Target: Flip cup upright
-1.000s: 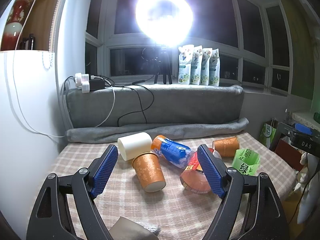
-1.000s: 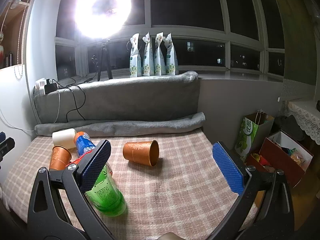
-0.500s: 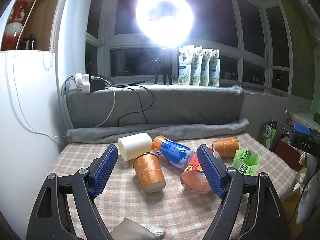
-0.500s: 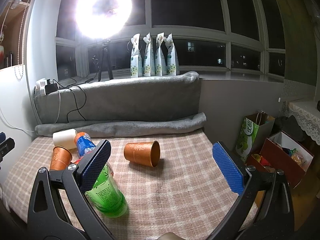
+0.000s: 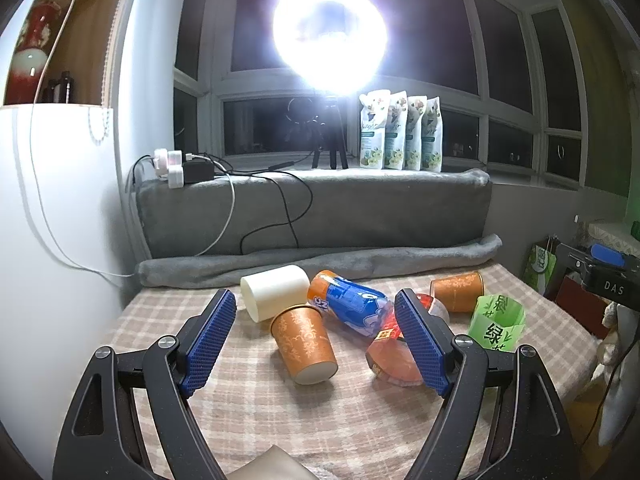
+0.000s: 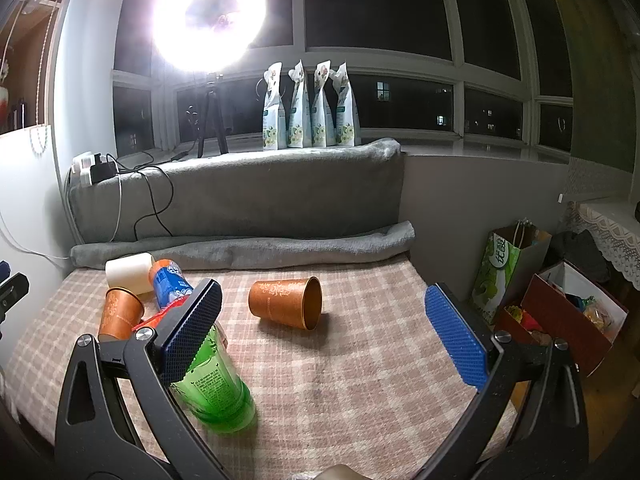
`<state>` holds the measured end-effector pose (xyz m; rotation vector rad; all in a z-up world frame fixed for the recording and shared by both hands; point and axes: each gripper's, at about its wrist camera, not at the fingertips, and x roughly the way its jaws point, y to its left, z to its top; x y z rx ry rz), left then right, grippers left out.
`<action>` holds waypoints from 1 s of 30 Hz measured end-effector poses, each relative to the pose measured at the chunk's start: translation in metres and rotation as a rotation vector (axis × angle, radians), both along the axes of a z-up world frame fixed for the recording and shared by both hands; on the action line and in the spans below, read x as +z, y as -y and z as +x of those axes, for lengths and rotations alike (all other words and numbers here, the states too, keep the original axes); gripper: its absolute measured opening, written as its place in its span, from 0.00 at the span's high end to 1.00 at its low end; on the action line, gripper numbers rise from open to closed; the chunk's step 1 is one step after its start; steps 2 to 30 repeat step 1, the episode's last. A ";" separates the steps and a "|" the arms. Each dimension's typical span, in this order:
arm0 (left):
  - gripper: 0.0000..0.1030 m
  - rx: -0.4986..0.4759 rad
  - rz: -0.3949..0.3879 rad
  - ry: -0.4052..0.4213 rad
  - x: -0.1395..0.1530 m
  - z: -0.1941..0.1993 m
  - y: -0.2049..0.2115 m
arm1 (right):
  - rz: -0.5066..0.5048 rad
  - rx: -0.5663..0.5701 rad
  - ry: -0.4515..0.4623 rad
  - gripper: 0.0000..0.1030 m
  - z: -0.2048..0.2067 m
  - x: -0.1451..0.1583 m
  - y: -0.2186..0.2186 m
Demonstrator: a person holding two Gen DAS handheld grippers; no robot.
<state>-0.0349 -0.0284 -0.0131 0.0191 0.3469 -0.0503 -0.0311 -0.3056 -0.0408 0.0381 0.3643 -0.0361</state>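
Both grippers spread, holding nothing — left [image 5: 316, 340], right [image 6: 324, 332]. Cup [image 6: 286, 303] on its side looks light and crushable — pinch mid-wall gently.

A home at night, likely a sunroom: dark bay windows [image 6: 400, 36] across the upper frame, a red ceramic vase [image 5: 30, 56] on a wooden shelf at upper left, a checked beige tablecloth [image 6: 360, 360] below, and a bright ring light on a tripod [image 5: 330, 36] at the sill.
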 end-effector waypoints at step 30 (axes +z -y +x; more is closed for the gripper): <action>0.21 -0.002 0.000 -0.001 0.000 0.000 0.000 | 0.000 0.001 -0.001 0.00 0.000 0.000 0.000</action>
